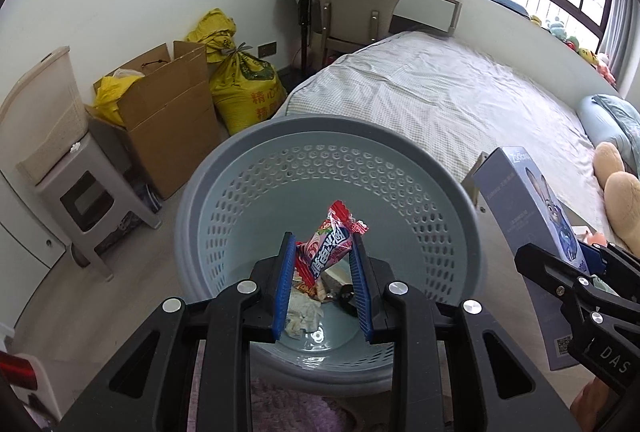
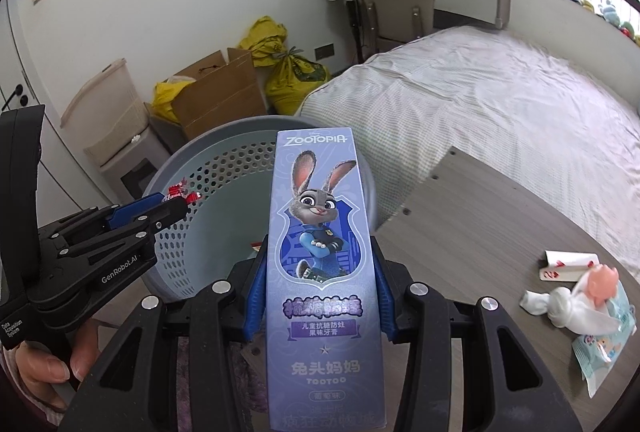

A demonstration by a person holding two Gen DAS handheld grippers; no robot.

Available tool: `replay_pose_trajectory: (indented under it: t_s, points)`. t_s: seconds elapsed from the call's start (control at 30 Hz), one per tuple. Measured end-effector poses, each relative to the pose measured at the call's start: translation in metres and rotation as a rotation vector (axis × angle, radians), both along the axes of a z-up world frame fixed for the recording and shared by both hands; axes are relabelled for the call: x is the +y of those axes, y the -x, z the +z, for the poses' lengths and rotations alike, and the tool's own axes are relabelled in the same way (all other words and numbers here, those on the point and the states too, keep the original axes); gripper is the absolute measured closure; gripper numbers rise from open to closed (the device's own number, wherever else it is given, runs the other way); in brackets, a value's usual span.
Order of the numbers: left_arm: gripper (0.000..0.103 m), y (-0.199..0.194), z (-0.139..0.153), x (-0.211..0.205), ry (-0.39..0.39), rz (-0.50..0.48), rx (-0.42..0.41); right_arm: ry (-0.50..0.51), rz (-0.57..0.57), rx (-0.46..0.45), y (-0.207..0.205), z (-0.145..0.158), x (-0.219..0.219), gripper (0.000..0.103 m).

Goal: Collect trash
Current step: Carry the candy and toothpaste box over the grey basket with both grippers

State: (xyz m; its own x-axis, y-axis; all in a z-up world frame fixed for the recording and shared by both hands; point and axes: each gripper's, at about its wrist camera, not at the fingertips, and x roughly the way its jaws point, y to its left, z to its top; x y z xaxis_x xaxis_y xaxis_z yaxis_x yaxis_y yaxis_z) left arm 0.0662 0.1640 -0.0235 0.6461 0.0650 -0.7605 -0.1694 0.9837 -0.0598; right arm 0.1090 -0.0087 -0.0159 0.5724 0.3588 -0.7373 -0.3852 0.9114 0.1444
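Note:
My left gripper (image 1: 322, 246) is shut on a red and pink candy wrapper (image 1: 329, 246) and holds it over the open grey perforated trash basket (image 1: 460, 216). Crumpled paper and other scraps (image 1: 306, 308) lie at the basket's bottom. My right gripper (image 2: 320, 272) is shut on a tall purple Zootopia toothpaste box (image 2: 322, 272), held upright beside the basket's right rim (image 2: 188, 152). The box also shows in the left wrist view (image 1: 536, 216), and the left gripper with the wrapper shows in the right wrist view (image 2: 176, 202).
A wooden table (image 2: 500, 232) at the right carries a white wrapper (image 2: 568, 264), a knotted white bag (image 2: 560, 306) and a blue packet (image 2: 604, 344). A bed (image 1: 440, 92), a cardboard box (image 1: 168, 124), yellow sacks (image 1: 244, 92), a stool (image 1: 92, 200) and a chair (image 1: 356, 0) stand around.

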Motion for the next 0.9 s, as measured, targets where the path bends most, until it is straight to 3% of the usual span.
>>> replay_pose_trajectory:
  t_s: [0.9]
  points:
    - [0.076,-0.012,-0.016,0.041,0.039,0.055,0.032,0.059,0.075,0.034,-0.021,-0.013,0.053,0.059]
